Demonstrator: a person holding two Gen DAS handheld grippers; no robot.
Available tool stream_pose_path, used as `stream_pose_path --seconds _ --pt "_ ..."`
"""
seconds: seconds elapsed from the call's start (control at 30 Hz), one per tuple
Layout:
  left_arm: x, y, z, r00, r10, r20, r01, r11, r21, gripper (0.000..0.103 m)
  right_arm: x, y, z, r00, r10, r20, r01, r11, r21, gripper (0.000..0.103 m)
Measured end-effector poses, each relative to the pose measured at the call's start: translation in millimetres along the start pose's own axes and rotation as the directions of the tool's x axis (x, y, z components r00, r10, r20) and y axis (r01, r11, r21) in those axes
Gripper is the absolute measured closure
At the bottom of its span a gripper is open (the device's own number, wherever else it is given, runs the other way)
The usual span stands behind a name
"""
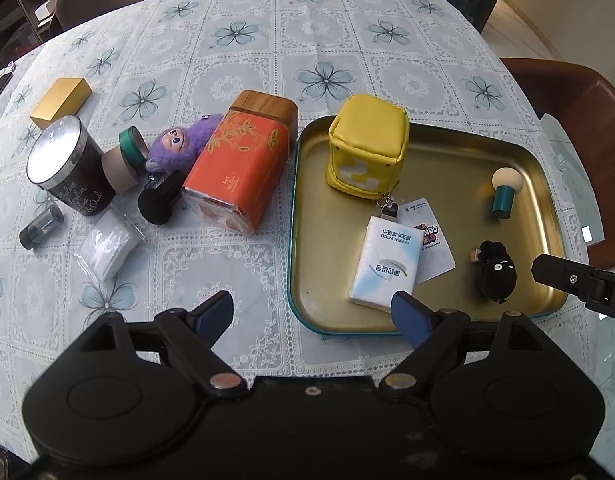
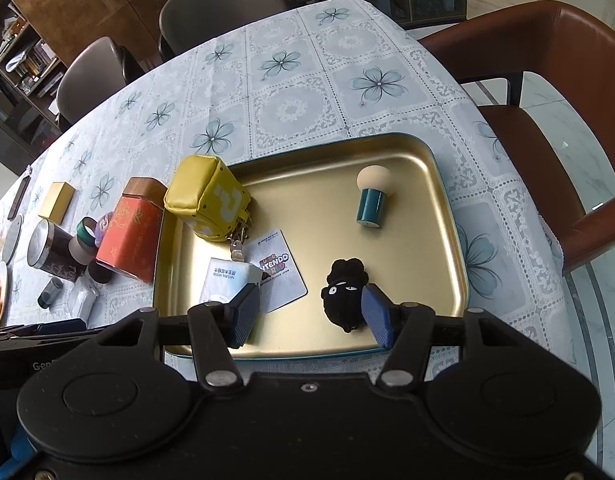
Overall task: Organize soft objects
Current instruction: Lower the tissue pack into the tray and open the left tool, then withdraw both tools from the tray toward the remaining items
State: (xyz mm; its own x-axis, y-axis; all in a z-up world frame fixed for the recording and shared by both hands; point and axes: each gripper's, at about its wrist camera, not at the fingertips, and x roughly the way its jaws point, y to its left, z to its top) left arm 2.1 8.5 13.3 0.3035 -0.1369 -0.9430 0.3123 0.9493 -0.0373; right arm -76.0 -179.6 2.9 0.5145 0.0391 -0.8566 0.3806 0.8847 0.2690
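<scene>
Left wrist: left gripper [image 1: 312, 313] spread wide, empty, above the tray [image 1: 307, 184] edge. Purple plush [image 1: 178, 142] lies outside, wedged against orange tin [image 1: 239, 164]; judged next target, pinch the body and lift clear of the tin.

Right wrist: right gripper [image 2: 309, 316] released, straddling the black plush [image 2: 343, 292]. Tray [image 2: 439, 184] holds yellow cube pouch [image 2: 205, 200], tissue pack [image 2: 223, 280], puff [image 2: 373, 196].

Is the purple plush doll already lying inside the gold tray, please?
No, the purple plush doll lies on the tablecloth left of the orange tin, outside the gold tray.
</scene>
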Motion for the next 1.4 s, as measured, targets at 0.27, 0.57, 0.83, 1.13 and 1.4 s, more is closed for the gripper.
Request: stream_pose_path --seconds 0.27,0.57,0.83,1.13,1.4 --pt "13 11 -6 0.996 0.036 -0.081 -0.037 0.999 -0.008 0.015 7 11 -1 1.000 -0.002 -0.024 0.001 1.000 -0.005 0.047" --pt "16 62 -17 0.990 0.055 -0.127 -0.065 0.995 -0.075 0.015 24 53 -1 0.997 0.016 -0.074 -0.020 0.998 -0.054 0.047" --pt "24 141 -30 0.981 0.079 -0.179 -0.109 0.981 -0.162 0.015 32 123 -7 0.997 0.078 -0.024 -0.079 0.993 -0.089 0.047" --pt "34 238 -46 0.967 0.110 -0.230 -0.164 0.959 -0.230 0.015 67 227 -30 0.988 0.111 -0.104 -0.135 0.953 -0.270 0.048" --pt "37 314 -48 0.963 0.145 -0.228 -0.199 0.951 -0.237 0.015 111 287 -50 0.961 0.141 -0.237 -0.195 0.955 -0.224 0.048"
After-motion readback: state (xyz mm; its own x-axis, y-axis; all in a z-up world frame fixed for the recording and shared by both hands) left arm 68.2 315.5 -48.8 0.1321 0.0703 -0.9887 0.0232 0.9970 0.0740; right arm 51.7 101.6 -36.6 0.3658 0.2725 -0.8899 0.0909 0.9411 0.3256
